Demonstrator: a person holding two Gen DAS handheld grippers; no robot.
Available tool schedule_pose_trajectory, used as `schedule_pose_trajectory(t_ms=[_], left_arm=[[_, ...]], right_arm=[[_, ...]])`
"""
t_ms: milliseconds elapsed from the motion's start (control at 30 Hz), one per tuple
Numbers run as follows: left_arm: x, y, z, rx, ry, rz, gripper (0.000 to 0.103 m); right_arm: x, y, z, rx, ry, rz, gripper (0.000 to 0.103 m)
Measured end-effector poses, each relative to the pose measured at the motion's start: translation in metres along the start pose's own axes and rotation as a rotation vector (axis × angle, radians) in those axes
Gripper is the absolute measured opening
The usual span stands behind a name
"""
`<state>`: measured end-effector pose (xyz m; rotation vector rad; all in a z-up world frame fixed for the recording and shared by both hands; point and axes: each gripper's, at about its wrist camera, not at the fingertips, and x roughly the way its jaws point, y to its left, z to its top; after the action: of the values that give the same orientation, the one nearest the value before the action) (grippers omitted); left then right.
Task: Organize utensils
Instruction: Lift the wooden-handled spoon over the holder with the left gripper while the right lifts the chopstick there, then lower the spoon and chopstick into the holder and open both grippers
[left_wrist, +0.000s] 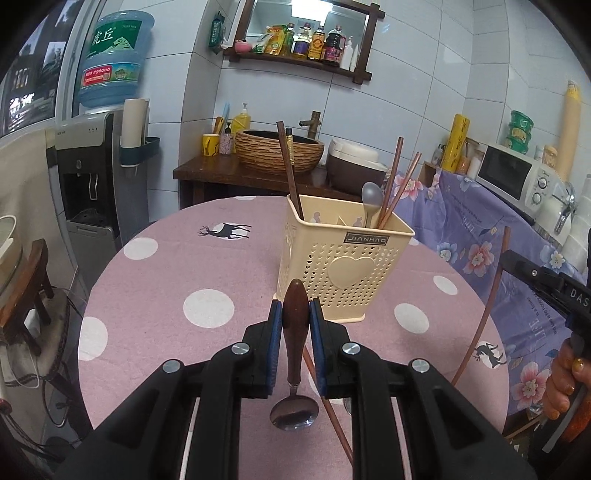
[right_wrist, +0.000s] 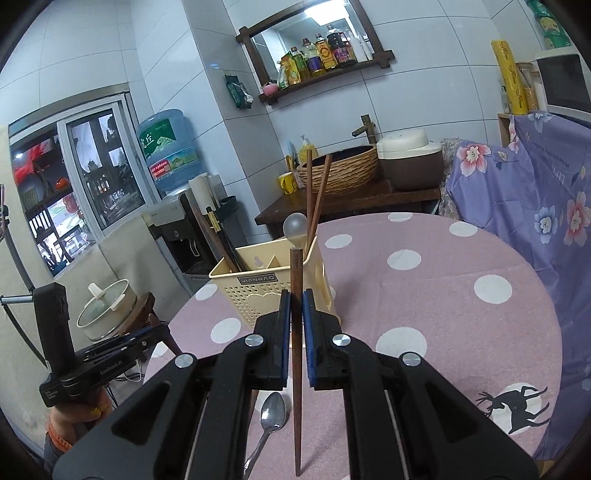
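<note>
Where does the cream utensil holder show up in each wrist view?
Left wrist: cream utensil holder right of centre, just beyond the left gripper.
Right wrist: left of centre, behind the right gripper.
Shared landmark: woven basin on the dark counter behind.

Between the left claw (left_wrist: 295, 314) pads, the middle of the wooden-handled spoon (left_wrist: 294, 369) is hidden where the pads clamp it. Behind that claw, a loose chopstick (left_wrist: 332, 410) on the tabletop (left_wrist: 166, 280) runs under the claw body and out of sight. Below the right claw (right_wrist: 295, 306), the held chopstick (right_wrist: 296, 332) is partly covered by the pads, and the metal spoon (right_wrist: 271, 417) is cut off by the picture's lower edge. Ahead of both claws, the lower ends of the utensils in the cream holder (left_wrist: 343, 258) are hidden by its walls. Labels on the shelf bottles (left_wrist: 314, 40) are too small to read.
</note>
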<state>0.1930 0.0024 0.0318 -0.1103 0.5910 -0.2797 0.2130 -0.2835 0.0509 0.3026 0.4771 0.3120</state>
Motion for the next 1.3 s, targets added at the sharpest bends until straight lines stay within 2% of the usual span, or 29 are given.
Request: schedule_pose_trajectory(t_ms=[467, 667, 800, 933, 1033, 1133, 1200, 1300], left_arm=[[-0.011, -0.001, 0.018, 0.009, -0.058, -0.035, 0.016], [-0.025, -0.009, 0.056, 0.05, -0.116, -0.061, 0.016], [-0.038, -0.012, 0.102, 0.046, -0.161, -0.124, 0.016], [-0.042, -0.02, 0.147, 0.05, -0.224, -0.117, 0.016], [-0.033, -0.025, 0.172, 0.024, -0.238, -0.153, 0.016], [-0.019, -0.032, 0.183, 0.03, -0.257, -0.13, 0.016], [-0.005, -0.033, 0.181, 0.03, -0.241, -0.127, 0.016], [0.015, -0.031, 0.169, 0.012, -0.202, -0.129, 0.016]], right_arm=[[-0.006, 0.008, 0.013, -0.019, -0.03, 0.022, 0.008], [-0.008, 0.022, 0.052, -0.073, -0.066, 0.056, 0.008], [-0.014, 0.041, 0.096, -0.136, -0.129, 0.07, 0.008], [-0.011, 0.062, 0.145, -0.172, -0.195, 0.076, 0.008], [-0.001, 0.071, 0.171, -0.174, -0.228, 0.054, 0.008], [0.014, 0.079, 0.181, -0.199, -0.249, 0.009, 0.008], [0.025, 0.079, 0.179, -0.214, -0.264, -0.02, 0.008], [0.045, 0.071, 0.165, -0.199, -0.239, -0.027, 0.008]])
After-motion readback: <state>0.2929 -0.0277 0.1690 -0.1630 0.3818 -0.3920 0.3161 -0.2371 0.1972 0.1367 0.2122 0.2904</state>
